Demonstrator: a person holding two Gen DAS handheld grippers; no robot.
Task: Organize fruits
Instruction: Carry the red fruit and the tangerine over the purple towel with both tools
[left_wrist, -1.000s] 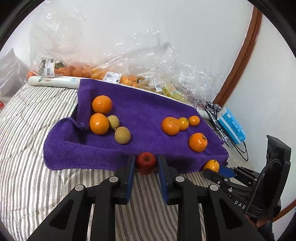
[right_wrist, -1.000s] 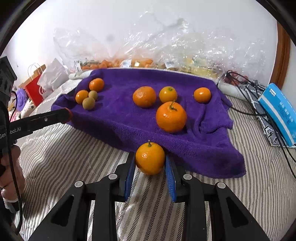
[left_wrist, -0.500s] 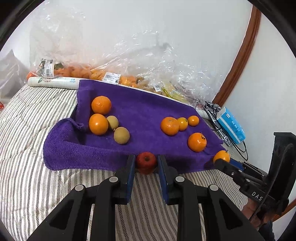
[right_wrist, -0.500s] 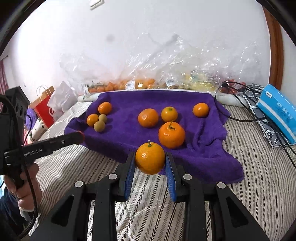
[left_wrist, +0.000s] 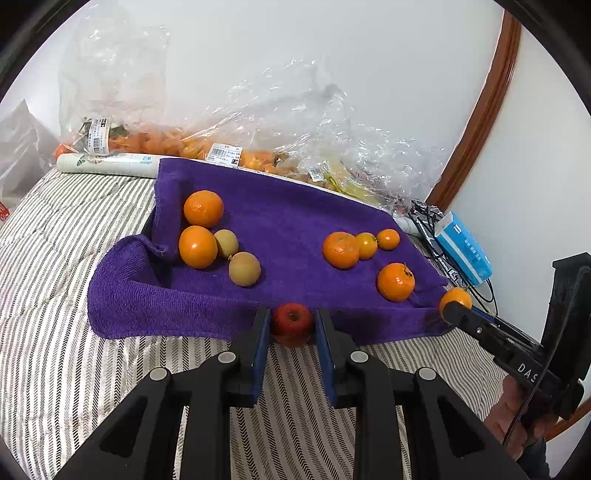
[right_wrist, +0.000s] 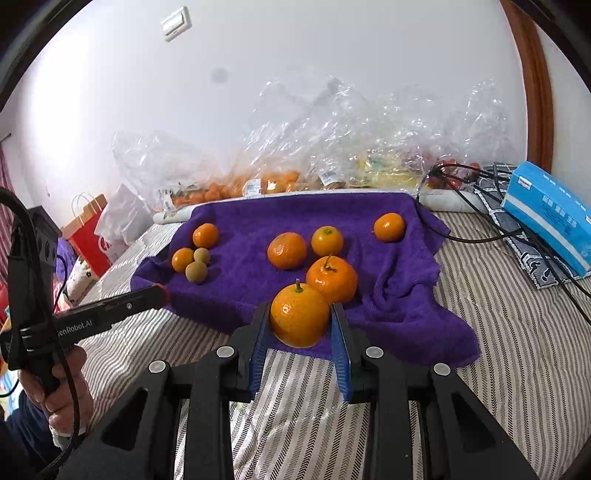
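the left gripper (left_wrist: 291, 325) is clenched on a small red apple (left_wrist: 291, 320), held just off the near hem of the purple towel (left_wrist: 295, 214) above the striped bedcover (left_wrist: 55, 332). the right gripper (right_wrist: 300, 325) is clenched on an orange mandarin (right_wrist: 299, 317) with its stem up, held over the near edge of the same towel.

procedure for the step in hand (judged: carry each fruit to its group and set it down):
- keep both pairs of pads pressed until the fruit rests on the cloth; round fruit rolls if dropped.
- lower the mandarin beside the right-hand cluster, not onto the stemmed orange (right_wrist: 331, 278) directly behind it.
- place it on a flat part of the towel; the folds at the right side may tip it toward the edge.
- the apple has no matching fruit on the towel; a clear patch between the two clusters looks suitable.
- keep the two grippers apart while lowering.

count, on the towel:
- left cluster: two oranges and two small green-brown fruits (left_wrist: 244, 268).
- right cluster: four orange citrus fruits.
- in the grippers: one apple, one mandarin.
- total loose fruit: ten.

behind the towel lie clear plastic bags (right_wrist: 332, 147) of further produce; the number cannot be told. a blue box (right_wrist: 550, 214) lies at the right.
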